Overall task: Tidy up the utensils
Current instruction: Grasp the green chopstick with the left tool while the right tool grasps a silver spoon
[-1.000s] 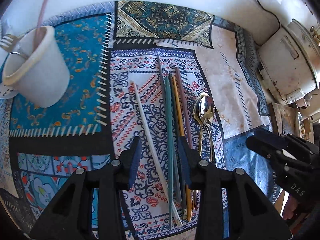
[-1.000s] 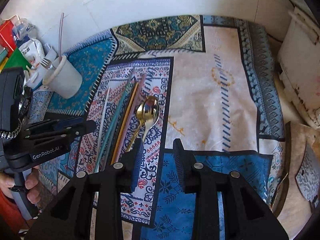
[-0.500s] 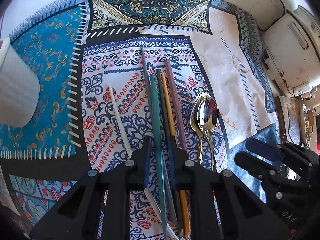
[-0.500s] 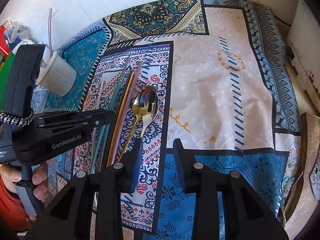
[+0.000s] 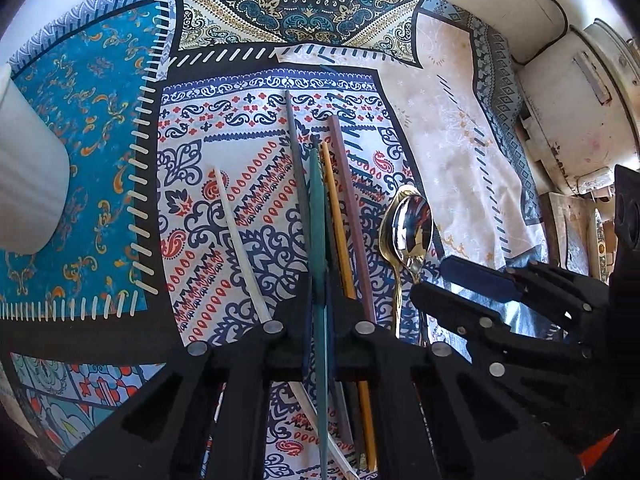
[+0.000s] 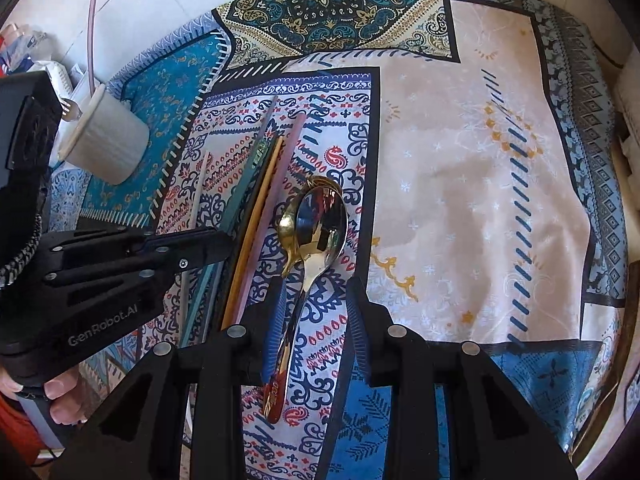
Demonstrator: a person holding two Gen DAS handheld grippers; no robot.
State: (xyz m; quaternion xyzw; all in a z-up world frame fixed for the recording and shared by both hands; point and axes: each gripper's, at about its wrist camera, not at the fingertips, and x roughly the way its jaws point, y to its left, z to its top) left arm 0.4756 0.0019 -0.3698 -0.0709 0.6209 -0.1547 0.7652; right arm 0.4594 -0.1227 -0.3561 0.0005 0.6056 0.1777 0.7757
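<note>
Several chopsticks lie side by side on the patterned cloth [image 5: 100,120]: white [image 5: 240,240], grey [image 5: 298,160], teal [image 5: 318,220], yellow [image 5: 336,216] and mauve [image 5: 352,200]. My left gripper [image 5: 322,304] points steeply down and is shut on the teal chopstick. Right of them a silver spoon [image 6: 320,224] lies on a gold spoon [image 6: 286,228]. My right gripper [image 6: 316,292] stands open astride the spoon handles, the handle close to its left pad. The left gripper [image 6: 216,244] shows beside it. A white cup [image 6: 108,144] at the far left holds a fork [image 6: 70,108] and a pink chopstick [image 6: 92,40].
A white appliance [image 5: 580,100] with a black cable stands off the cloth's right edge. Packets [image 6: 24,44] crowd the wall behind the cup. A person's hand [image 6: 60,400] grips the left gripper's handle. The beige patch of cloth [image 6: 460,160] lies right of the spoons.
My left gripper came down onto the chopsticks and its jaws closed on the teal one. My right gripper sank over the spoons, which now lie between its fingers; its gap looks the same.
</note>
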